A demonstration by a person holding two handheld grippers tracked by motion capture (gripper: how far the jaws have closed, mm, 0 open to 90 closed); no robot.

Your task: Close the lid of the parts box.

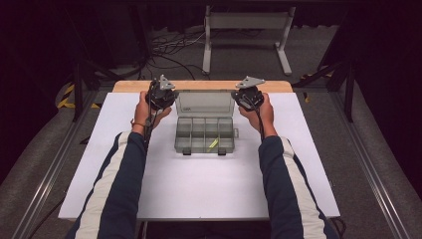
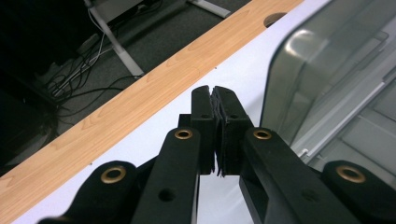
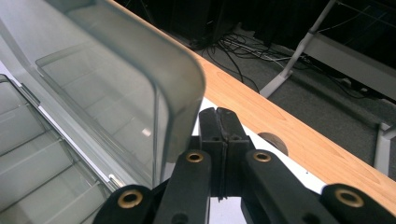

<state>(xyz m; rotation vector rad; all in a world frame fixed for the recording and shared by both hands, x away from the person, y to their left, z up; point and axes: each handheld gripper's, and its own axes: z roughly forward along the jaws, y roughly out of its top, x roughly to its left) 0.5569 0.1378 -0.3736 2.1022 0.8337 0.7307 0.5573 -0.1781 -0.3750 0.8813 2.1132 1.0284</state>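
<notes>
Compartment box of clear plastic sits mid-table on the white sheet, lid upright at the far side — light, stiff, slick, so I'd grip its rim or lid corners. My left gripper and right gripper flank the lid, both pinched closed on nothing. A yellow strip lies in a near compartment — nothing blocks me.

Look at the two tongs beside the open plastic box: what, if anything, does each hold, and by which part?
Nothing. The left tongs and the right tongs are both shut on nothing, each beside the raised lid of the box.
</notes>
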